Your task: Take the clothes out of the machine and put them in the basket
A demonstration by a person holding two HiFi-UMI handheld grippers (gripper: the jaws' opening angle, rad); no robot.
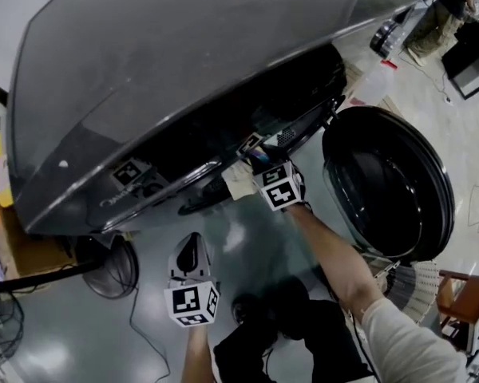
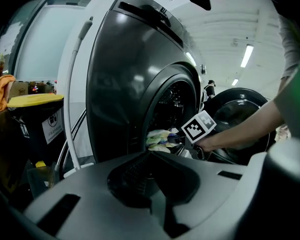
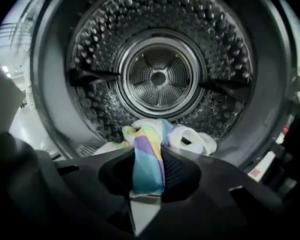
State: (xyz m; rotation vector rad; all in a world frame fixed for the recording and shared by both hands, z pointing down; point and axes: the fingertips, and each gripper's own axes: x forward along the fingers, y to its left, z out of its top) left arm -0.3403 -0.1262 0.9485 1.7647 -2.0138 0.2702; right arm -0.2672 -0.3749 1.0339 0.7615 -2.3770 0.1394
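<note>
Cloth in pastel stripes [image 3: 147,159] sits pinched between the jaws of the right gripper [image 3: 149,156], and they're clamped narrow on it, right at the mouth of the drum [image 3: 160,76]. More of the bundle, white and pale, lies on the drum's lower lip just behind. From the head view that gripper is at the opening of the grey washing machine [image 1: 184,70], with the round door [image 1: 391,182] swung wide open to its right. The left gripper [image 1: 193,254] hangs well back from the opening, above the floor, jaws together with nothing between them. Off to its left stands a yellow-lidded bin [image 2: 37,119].
</note>
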